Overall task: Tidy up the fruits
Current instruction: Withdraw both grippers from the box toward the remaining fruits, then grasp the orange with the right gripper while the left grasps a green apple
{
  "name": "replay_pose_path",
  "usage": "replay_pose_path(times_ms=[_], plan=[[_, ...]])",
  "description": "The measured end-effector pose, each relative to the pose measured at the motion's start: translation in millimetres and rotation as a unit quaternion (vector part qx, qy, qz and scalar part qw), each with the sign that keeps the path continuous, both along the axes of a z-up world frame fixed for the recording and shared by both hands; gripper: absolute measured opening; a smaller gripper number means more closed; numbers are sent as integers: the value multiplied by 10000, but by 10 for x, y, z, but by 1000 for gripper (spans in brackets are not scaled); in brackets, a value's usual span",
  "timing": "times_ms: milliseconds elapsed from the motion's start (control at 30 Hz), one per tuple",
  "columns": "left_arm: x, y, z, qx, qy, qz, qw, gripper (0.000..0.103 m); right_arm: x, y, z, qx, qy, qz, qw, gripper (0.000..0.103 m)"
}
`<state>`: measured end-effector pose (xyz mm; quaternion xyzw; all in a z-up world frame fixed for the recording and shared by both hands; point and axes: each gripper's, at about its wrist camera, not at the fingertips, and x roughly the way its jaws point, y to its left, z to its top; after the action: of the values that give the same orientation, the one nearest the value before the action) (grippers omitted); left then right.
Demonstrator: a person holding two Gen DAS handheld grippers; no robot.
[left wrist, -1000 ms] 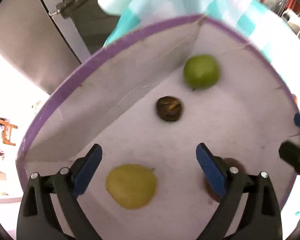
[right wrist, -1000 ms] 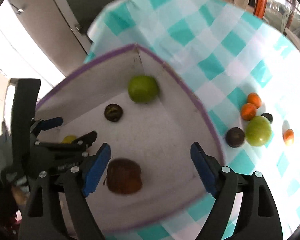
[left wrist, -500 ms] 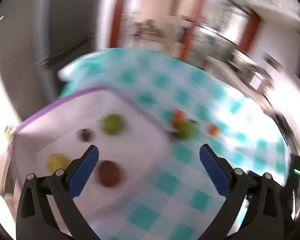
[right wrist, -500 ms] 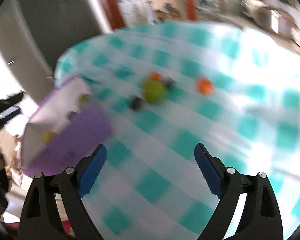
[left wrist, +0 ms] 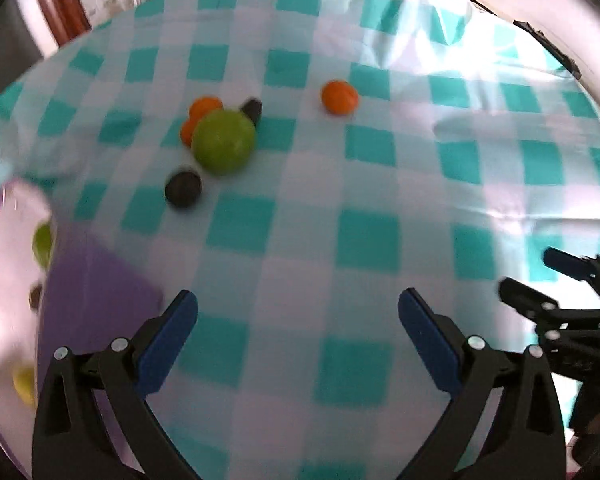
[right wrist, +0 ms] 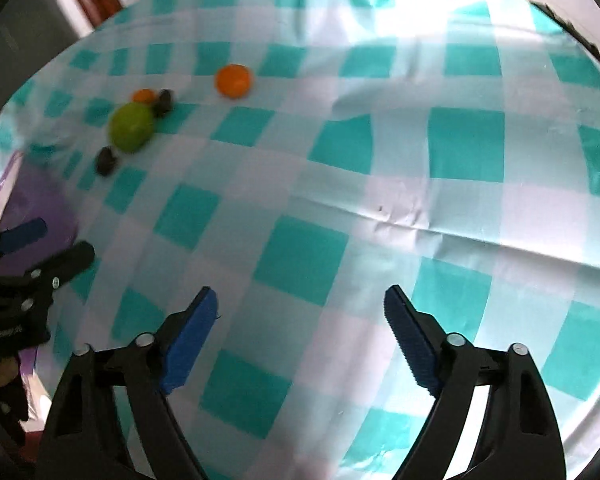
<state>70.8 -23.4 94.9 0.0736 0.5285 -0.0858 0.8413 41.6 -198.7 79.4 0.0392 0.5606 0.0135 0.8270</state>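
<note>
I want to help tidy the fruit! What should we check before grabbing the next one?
1. Left gripper jaws wide, nothing between them: ok.
2. Right gripper jaws wide, nothing between them: ok.
3. Fruit left on the tablecloth: green apple, lone orange, dark fruit: ok.
4. Purple box within view, at the left: ok.
5. A gripper already over a fruit: not ok.
6. Room left in the box: cannot tell.

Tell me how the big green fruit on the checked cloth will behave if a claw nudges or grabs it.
The green fruit looks round and smooth, so a nudge would probably roll it into the orange fruits and the dark fruit beside it. Its skin seems glossy, so it may slip in a grip placed off its middle. It is probably firm.
</note>
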Motion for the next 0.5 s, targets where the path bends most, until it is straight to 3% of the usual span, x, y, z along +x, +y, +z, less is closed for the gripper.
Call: replay_pose_path(times_ms=[133,333,433,500], plan=[[275,67,-34,205,-542,-57,9983,101,374,54,-68,75,-40,-153,9998,81],[572,169,-120,149,-859,-5,9962,99,1217,513,-185,34,-177,184,9997,80],[683,173,-138,176,-1095,-46,9938,98,1653,707,-241,-191,-272,335,9989,75],[758,179,-171,218,-1141,-75,9932,98,1910,777,-322,-221,-236,386,9987,65]])
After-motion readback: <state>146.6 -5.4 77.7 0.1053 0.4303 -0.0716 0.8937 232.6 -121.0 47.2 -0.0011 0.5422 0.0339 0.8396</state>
